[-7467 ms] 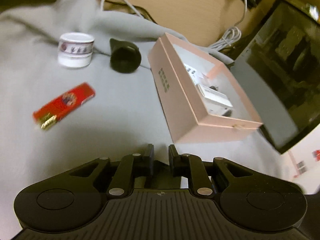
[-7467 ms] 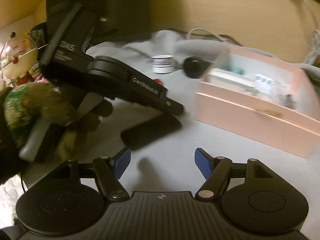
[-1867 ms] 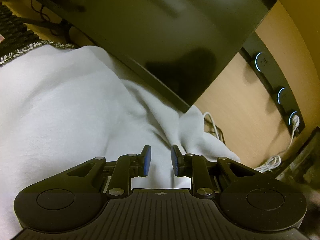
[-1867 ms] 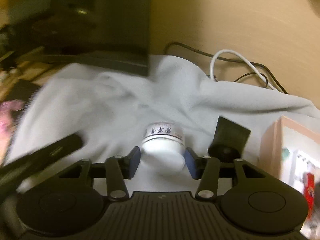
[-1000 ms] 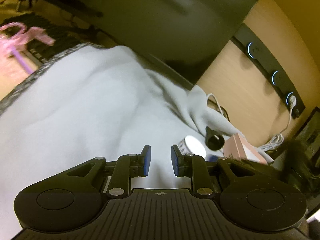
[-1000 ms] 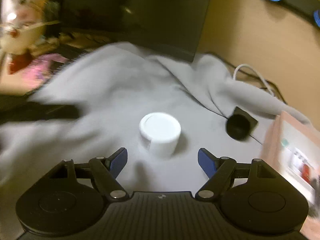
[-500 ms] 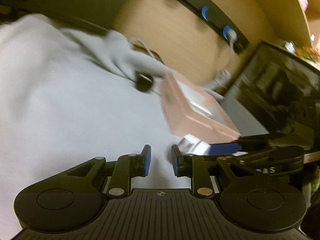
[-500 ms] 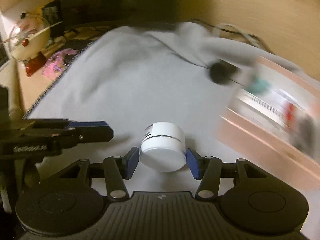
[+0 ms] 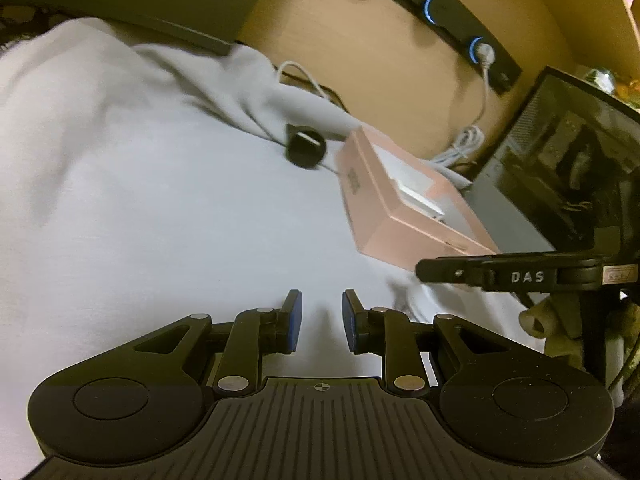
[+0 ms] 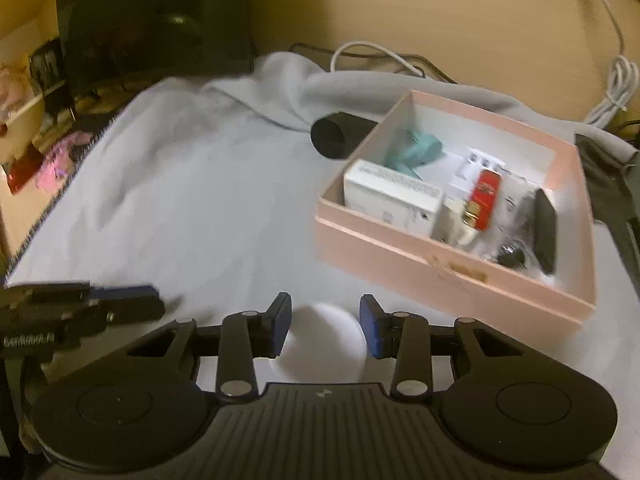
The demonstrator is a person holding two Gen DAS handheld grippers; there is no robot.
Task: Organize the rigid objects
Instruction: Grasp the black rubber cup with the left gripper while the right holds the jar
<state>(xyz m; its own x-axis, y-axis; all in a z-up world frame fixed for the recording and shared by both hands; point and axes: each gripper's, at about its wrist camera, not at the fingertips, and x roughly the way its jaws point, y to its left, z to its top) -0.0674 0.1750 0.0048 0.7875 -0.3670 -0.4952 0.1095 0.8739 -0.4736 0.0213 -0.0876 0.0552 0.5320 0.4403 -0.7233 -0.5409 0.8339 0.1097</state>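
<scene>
My right gripper [image 10: 323, 328] has a white jar [image 10: 320, 344] between its blue pads; the jaws are closing and the pads press its sides. To the right stands an open pink box [image 10: 420, 256] with a white carton [image 10: 392, 196], a red pack [image 10: 484, 196], a teal item [image 10: 416, 152] and a black item [image 10: 546, 232] inside. A black cylinder [image 10: 332, 138] lies at the box's far left corner. My left gripper [image 9: 322, 320] hovers over the grey cloth [image 9: 160, 200] with a narrow empty gap between its pads. It faces the pink box [image 9: 380, 200] and the black cylinder [image 9: 305, 148].
A dark monitor [image 9: 580, 160] stands right of the box and another dark screen [image 10: 152, 20] at the back left. White cables [image 10: 612, 96] lie behind the box against the wooden wall. Clutter sits off the cloth's left edge [image 10: 48, 152].
The right jaws went from wide apart to closed around the white jar, and the jar moved with them toward the pink box. The left gripper swung right to face the box, its gap unchanged.
</scene>
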